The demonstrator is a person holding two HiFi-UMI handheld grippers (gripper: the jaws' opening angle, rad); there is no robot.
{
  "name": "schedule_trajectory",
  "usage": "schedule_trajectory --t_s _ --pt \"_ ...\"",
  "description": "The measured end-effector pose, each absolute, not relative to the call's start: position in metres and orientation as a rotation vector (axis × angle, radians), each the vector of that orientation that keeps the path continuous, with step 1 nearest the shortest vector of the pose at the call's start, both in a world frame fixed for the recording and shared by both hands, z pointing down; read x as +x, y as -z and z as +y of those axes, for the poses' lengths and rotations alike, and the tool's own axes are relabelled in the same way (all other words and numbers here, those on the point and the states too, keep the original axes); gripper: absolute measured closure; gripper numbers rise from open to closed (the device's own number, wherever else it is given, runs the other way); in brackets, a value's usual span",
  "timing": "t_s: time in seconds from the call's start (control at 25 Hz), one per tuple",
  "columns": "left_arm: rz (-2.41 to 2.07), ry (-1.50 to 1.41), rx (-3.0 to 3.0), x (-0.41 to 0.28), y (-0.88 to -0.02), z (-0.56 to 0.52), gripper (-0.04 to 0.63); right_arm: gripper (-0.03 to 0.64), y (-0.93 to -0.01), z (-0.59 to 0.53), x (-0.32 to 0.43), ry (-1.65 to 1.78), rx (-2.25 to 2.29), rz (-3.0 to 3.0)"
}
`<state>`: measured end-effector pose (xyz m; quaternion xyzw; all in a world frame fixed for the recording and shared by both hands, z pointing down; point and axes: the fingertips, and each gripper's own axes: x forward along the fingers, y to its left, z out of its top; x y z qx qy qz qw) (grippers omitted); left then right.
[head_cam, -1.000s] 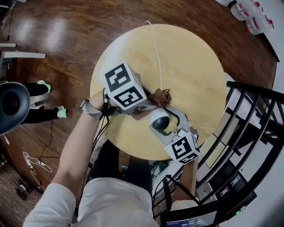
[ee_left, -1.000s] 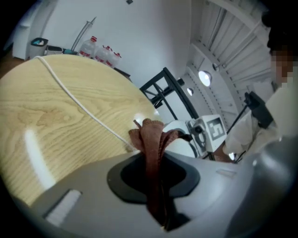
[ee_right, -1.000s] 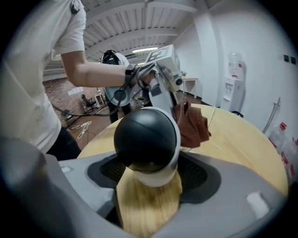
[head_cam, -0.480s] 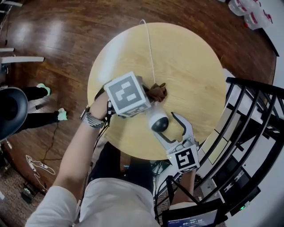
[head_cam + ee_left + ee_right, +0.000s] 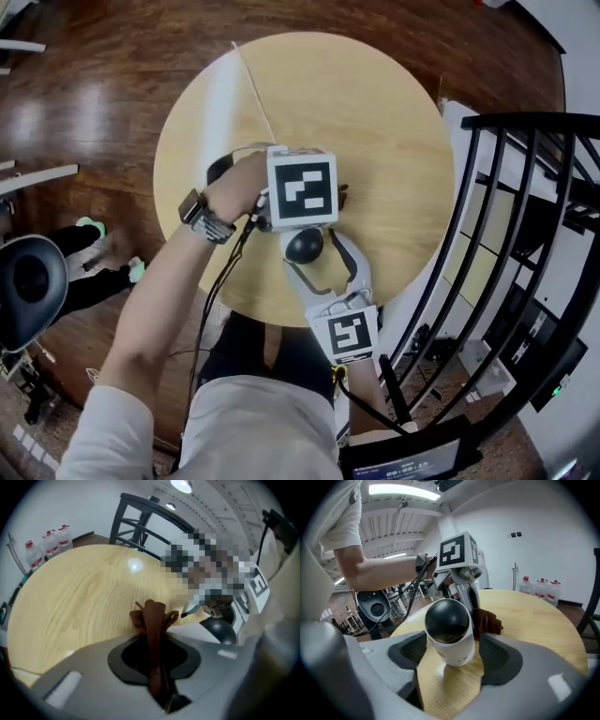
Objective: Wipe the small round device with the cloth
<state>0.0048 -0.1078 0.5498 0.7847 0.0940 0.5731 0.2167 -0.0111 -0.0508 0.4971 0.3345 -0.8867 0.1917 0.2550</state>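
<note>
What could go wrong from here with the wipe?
1. The right tongs stand open around the device, with a gap on one side, so a push from the cloth could slide or tip it.
2. Only a short tuft of cloth sticks out of the shut left tongs, so hard plastic may scrape the device's dark top.
3. The device sits toward the near edge of the table; a shove that way might drop it.
</note>
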Motion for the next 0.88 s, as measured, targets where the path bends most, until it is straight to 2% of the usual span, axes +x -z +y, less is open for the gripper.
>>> schedule_trajectory --t_s 0.16,0.28,0.48,0.88 --pt "0.325 -1.535 2.126 0.005 -0.542 -0.108 0.528 0.277 -0.496 -0.049 -0.017 -0.466 0.883 -2.411" --pt "0.41 -1.4 2.117 0.015 -0.528 -0.102 0.529 0.3 -0.497 -0.046 -0.019 -0.453 0.871 -2.405" --pt "0.555 -1.16 2.142 0.03 -0.489 -0.092 0.528 0.301 -0.501 -0.045 -0.02 -0.455 0.862 -2.405" --pt "0.679 -1.04 2.162 0.023 -0.448 -0.077 0.528 0.301 -0.518 -0.043 -0.013 -0.401 0.852 -2.335"
